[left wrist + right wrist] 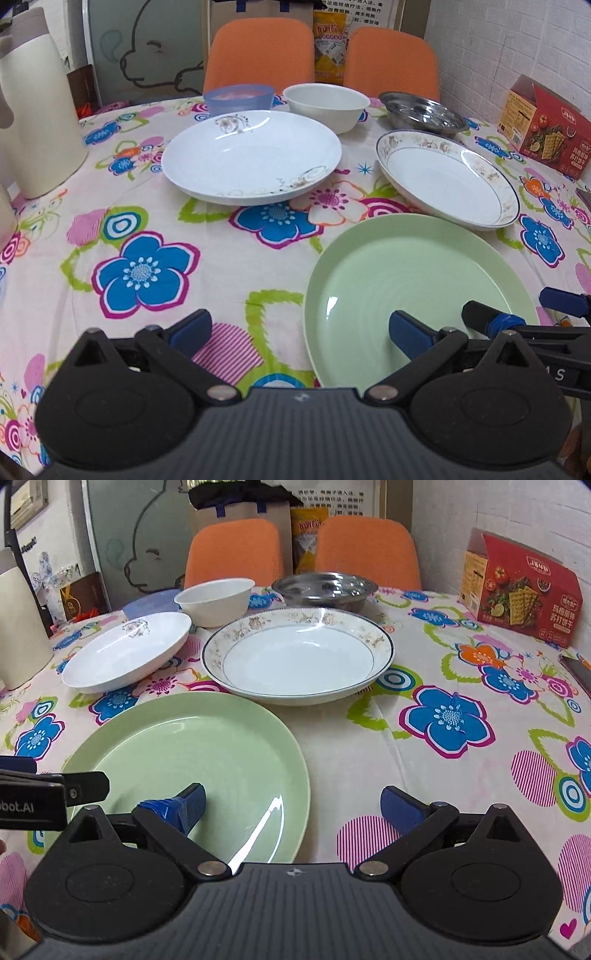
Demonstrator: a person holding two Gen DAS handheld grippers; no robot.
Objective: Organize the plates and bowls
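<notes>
A green plate (406, 266) (192, 746) lies nearest on the flowered tablecloth. My left gripper (301, 332) is open and straddles its left rim. My right gripper (293, 806) is open too, with its left finger over the plate's right part and the other over cloth. Behind the green plate sit a white plate with a swirl pattern (251, 155) (125, 653) and a deep plate with a floral rim (443, 181) (299, 657). Further back stand a blue plastic bowl (238, 98), a white bowl (327, 105) (214, 600) and a steel bowl (423, 112) (321, 587).
A cream thermos jug (33, 110) stands at the table's left. A red cracker box (517, 590) is at the back right, near the wall. A dark flat object (576, 668) lies at the right edge. Two orange chairs (258, 55) stand behind the table.
</notes>
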